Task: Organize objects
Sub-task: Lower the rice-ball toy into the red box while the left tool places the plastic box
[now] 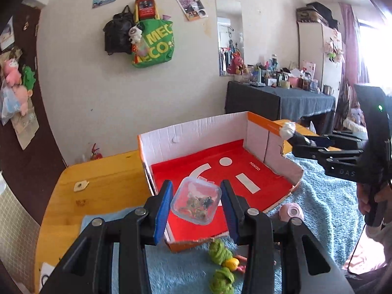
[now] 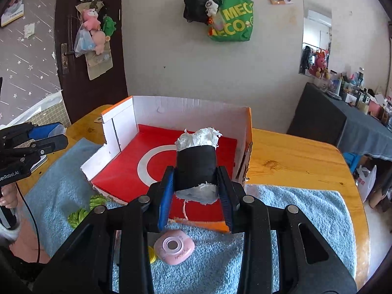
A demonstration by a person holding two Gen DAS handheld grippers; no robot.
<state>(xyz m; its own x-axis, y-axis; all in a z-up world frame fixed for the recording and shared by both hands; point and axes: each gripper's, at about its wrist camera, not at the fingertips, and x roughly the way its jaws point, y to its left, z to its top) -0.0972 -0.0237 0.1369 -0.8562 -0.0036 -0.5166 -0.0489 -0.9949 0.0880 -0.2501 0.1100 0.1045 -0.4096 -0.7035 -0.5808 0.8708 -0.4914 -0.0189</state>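
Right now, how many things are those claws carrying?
2: a clear plastic box in the left gripper, and a black-wrapped white roll in the right gripper, both above the cardboard box.

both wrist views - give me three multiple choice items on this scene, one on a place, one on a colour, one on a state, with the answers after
1. Where is the pink round case?
A. inside the box
B. on the blue towel in front of the box
C. on the bare wooden table

2. What colour is the floor of the cardboard box?
A. red
B. green
C. black

3. What is the left gripper doing?
A. open and empty
B. shut on the clear plastic container
C. shut on a green toy

Answers: 1 B, it lies on the towel near the box's front edge; 2 A, red with white marks; 3 B, both pads press the container's sides.
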